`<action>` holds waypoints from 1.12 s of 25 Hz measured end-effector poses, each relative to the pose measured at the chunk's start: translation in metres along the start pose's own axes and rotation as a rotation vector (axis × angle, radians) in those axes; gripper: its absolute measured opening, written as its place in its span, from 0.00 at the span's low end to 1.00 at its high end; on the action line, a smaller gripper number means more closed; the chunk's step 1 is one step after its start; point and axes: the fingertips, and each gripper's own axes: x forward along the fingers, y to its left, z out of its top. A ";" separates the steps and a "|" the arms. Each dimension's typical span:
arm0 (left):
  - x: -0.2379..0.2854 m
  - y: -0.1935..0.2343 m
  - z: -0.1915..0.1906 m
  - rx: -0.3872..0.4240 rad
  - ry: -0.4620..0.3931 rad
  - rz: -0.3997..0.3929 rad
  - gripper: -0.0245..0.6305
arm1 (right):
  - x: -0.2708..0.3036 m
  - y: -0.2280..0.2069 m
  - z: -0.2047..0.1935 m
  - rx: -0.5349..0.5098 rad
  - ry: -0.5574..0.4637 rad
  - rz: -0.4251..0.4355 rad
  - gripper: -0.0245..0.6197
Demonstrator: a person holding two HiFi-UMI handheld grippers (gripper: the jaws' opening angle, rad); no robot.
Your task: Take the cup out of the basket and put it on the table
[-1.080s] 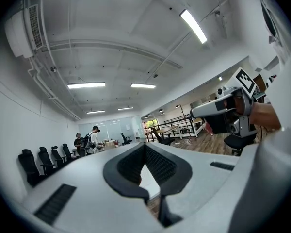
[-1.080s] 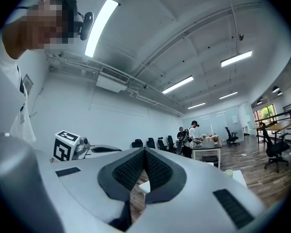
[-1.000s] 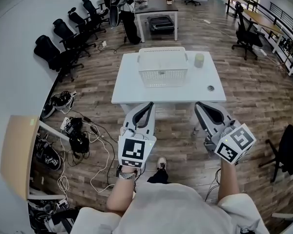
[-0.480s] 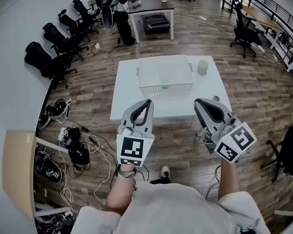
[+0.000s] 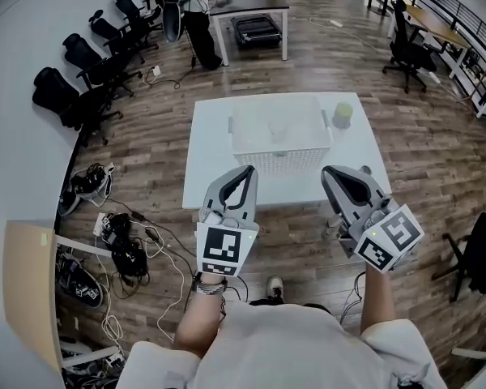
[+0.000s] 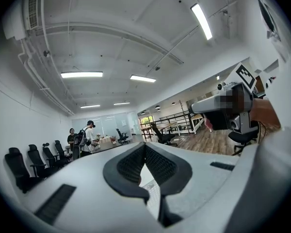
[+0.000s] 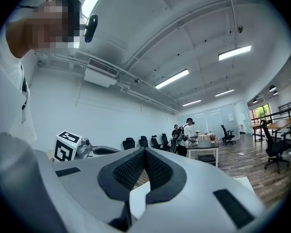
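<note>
The cup (image 5: 277,128) is hard to make out: we see only a faint, see-through shape near the middle of the white basket (image 5: 285,159), and we cannot tell more about it from the head view. The basket stands in the middle of the white table (image 5: 215,164). A pale green cylinder (image 5: 342,115) stands on the table just beside the basket's right end, and a small dark ring (image 5: 364,168) lies nearer the right front corner.

Both tools are held short of the basket. The left gripper (image 5: 247,171) has its jaws pressed together at the tips with nothing between them, and the right gripper (image 5: 328,171) is the same, closed on nothing. In the head view their tips lie over the table's near strip, one on each side of the basket's front wall and touching neither it nor the table as far as we can see. Their height above the table we cannot judge.

In both gripper views the jaws fill the lower half and hide most of the table. Bare wood floor surrounds the table. Black office chairs (image 5: 81,71) line the left wall and cables (image 5: 138,241) lie on the floor at the left.
</note>
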 end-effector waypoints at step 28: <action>0.082 -0.012 -0.002 -0.025 0.067 0.129 0.04 | 0.027 -0.095 -0.019 -0.110 0.101 0.196 0.06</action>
